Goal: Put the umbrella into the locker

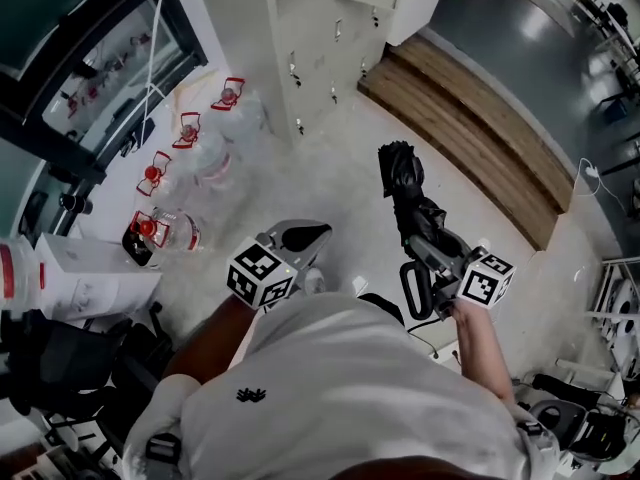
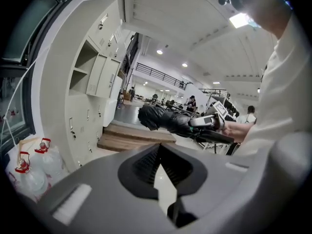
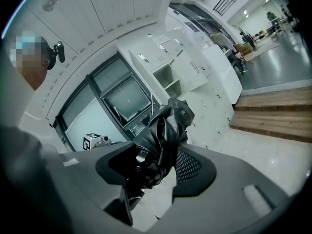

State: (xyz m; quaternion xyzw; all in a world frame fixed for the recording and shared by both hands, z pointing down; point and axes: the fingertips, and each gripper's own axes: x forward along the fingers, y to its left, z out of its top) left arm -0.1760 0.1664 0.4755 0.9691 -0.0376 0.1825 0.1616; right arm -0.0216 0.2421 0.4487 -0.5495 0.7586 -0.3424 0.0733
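Between the right gripper's jaws sits the folded black umbrella, clamped near its handle end; left gripper is pinched together on nothing; so it's picked up, not stowed yet. White locker bank stands far ahead-left, well apart; its open compartment looks empty; carrying over and sliding in are left.

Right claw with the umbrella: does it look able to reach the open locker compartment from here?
Probably not yet. The right claw grips the umbrella, but the open compartment stands well off. The floor ahead looks bare, with the bottles off to the side.
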